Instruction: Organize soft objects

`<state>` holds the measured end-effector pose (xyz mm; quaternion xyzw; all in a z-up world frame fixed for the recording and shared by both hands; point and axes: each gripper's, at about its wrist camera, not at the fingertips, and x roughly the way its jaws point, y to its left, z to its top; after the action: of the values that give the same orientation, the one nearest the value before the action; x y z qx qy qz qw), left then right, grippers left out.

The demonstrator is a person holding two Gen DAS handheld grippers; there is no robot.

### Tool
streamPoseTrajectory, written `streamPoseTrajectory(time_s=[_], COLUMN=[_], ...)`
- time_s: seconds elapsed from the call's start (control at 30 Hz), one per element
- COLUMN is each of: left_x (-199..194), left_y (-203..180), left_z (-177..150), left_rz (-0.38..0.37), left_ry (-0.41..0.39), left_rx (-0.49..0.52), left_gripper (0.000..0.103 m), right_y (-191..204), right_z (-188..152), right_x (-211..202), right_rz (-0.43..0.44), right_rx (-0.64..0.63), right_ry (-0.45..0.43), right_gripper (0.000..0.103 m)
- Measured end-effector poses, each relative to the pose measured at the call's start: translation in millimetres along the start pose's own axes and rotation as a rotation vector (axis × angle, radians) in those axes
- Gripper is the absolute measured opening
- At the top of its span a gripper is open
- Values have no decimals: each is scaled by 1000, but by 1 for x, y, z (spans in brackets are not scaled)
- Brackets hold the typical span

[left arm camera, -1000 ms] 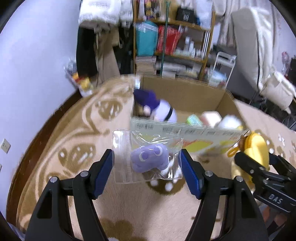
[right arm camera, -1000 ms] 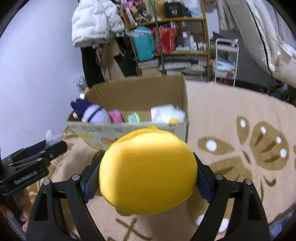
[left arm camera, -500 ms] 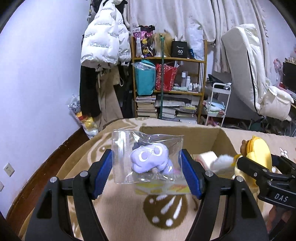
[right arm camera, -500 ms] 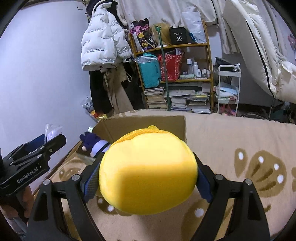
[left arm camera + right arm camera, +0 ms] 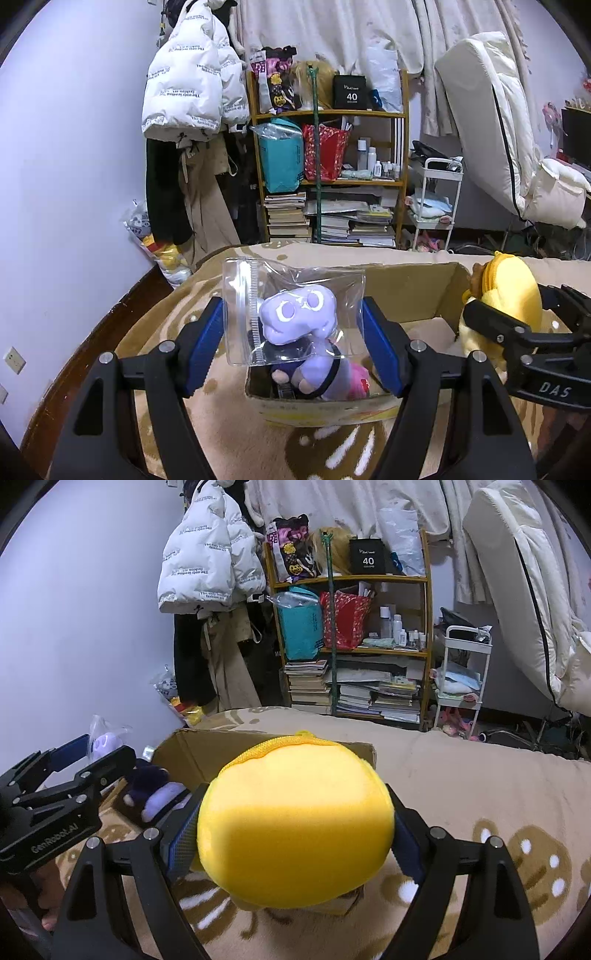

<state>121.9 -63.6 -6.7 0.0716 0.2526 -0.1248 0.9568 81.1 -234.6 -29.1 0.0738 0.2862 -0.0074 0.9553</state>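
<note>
My left gripper (image 5: 293,332) is shut on a clear zip bag with a small purple plush (image 5: 299,319) inside, held above the near left corner of an open cardboard box (image 5: 406,284). My right gripper (image 5: 295,834) is shut on a round yellow plush (image 5: 295,823) and holds it over the box (image 5: 192,749). That yellow plush (image 5: 506,291) also shows at the right of the left wrist view. A purple and dark plush (image 5: 321,380) lies in the box. The left gripper (image 5: 74,764) shows at the left of the right wrist view.
The box stands on a beige patterned blanket (image 5: 480,794). Behind it are a wooden shelf (image 5: 332,177) with books and bags, hanging coats (image 5: 192,96), a small white cart (image 5: 436,199) and a white folded mattress (image 5: 491,122).
Both grippers have risen with their plush toys and come over the box. The views now look across the room instead of down into the box.
</note>
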Motion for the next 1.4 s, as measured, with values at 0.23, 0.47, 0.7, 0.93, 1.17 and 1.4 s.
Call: streamPoseTrajectory(time_s=[0.23,0.47,0.7,0.93,1.17,1.4], left_x=[12,13,7,-2,-23,-53], left_y=[-5,-7,-4,2,10,14], left_z=[-1,-4,-4,-4,-8,-12], left_rz=[-22,-44,-20,17,37,65], left_ry=[12,27,15,8,8,-8], left_rx=[23,37,36,36,17,4], left_gripper=[74,77,87,98,99,99], right_y=[-2,2,0,-7,-11,-10], right_z=[-4,-5,-5,-3,-2,-1], right_x=[16,14,10,-3,-24,-54], right_rz=[3,-1,-14,-22,-32,-34], right_rx=[-17,-52,-45,-14,-6,-14], right_ry=[32,28,13,-6,-40,-85], right_gripper=[92,95,100,103,103,103])
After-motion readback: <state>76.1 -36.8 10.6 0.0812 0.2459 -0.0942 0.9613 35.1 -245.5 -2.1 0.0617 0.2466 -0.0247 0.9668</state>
